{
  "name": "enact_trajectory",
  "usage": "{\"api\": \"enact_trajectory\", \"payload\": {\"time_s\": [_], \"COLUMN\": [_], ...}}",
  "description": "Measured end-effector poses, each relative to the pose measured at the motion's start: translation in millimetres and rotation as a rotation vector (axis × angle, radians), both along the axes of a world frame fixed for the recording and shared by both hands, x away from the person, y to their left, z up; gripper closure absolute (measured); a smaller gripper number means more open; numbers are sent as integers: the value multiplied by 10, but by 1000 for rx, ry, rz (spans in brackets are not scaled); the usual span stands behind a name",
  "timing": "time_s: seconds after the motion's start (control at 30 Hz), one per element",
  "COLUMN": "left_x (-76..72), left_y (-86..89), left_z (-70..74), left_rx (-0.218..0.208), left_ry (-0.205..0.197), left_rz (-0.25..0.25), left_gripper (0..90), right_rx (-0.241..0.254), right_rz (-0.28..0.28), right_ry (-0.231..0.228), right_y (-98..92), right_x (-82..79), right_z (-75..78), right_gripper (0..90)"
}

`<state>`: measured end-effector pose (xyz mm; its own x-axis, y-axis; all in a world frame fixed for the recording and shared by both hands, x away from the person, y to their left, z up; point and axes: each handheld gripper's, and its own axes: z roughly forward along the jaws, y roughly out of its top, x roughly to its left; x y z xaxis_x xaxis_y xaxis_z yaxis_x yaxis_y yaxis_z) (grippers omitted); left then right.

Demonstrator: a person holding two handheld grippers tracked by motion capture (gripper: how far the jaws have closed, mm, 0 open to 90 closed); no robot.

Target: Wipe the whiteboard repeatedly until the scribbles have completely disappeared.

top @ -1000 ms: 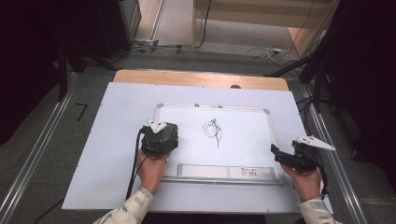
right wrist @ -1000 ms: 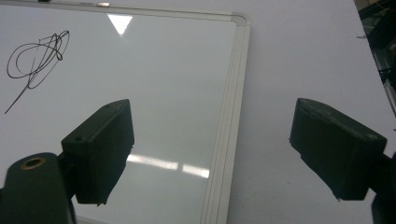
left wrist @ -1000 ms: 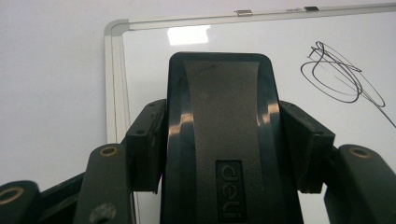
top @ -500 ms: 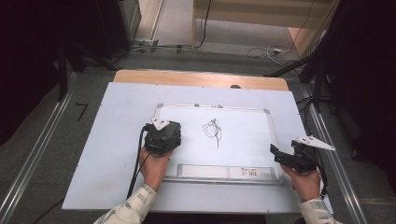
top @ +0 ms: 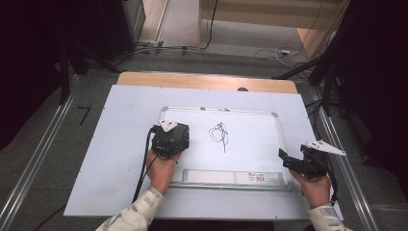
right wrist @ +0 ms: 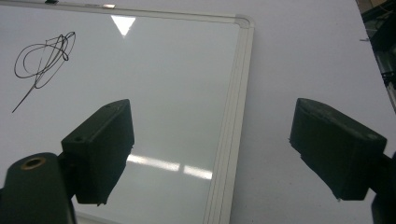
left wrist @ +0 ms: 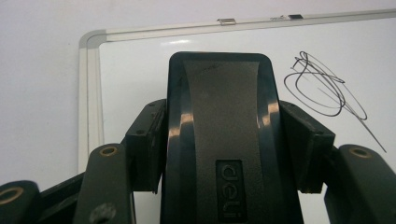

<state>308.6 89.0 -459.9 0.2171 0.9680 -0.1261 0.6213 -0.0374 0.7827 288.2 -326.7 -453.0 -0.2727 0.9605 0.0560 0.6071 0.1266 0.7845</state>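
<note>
This looks like a lab or recording rig, not a home. A white table [top: 120,144] carries a whiteboard [top: 250,144] flat at its middle, and everything else is placed around that table. Metal rails [top: 33,163] run along the grey floor on both its sides. Beyond its far edge, loose cables [top: 269,50] and a socket strip lie on the floor beside wooden furniture [top: 269,12]. Dark curtains or panels [top: 29,57] close in the space to the left and right of the table.

Even overhead light on the bench [top: 120,144]; dark surroundings left and right; glare streaks on the whiteboard [right wrist: 187,70]; near jaws blurred
</note>
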Motion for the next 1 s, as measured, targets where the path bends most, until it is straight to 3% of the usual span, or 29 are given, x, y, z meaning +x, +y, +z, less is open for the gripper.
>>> {"api": "enact_trajectory", "payload": {"time_s": [0.53, 1.0], "left_x": [323, 556], "left_y": [-336, -505], "left_z": [1, -61], "left_rx": [-8, 23], "left_ry": [28, 49], "left_rz": [-47, -60], "left_gripper": [405, 405], "right_rx": [8, 9], "right_rz": [7, 8], "right_ry": [-1, 0], "right_y": [-5, -4], "right_x": [-5, -11], "right_z": [4, 5], "right_gripper": [123, 123]}}
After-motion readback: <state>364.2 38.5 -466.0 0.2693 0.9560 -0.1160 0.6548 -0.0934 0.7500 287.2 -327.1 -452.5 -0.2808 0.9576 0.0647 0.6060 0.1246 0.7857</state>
